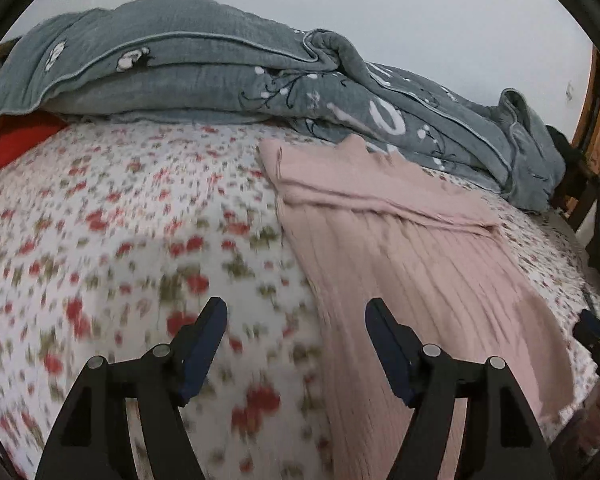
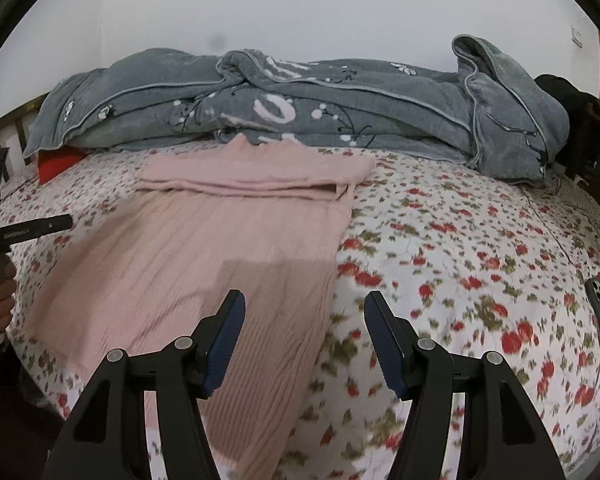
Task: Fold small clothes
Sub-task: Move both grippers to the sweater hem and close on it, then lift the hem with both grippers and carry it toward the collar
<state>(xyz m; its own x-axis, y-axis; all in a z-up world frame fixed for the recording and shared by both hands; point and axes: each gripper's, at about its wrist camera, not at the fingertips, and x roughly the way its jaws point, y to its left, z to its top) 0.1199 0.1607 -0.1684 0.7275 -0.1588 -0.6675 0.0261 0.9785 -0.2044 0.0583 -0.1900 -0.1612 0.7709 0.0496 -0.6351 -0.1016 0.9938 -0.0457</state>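
While jaws gape, sweater (image 2: 204, 240) lies ahead.

Large white lettering on the grey quilt (image 2: 284, 96) — only an "O" legible, rest lost in folds

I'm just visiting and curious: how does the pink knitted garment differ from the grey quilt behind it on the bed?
The pink garment lies spread flat, its top part folded over; the grey quilt is heaped in a bulky pile. The garment is plain ribbed knit; the quilt bears white and dark floral prints. The garment lies nearer the open left gripper and open right gripper; the quilt lies by the wall. Both rest on the floral sheet.
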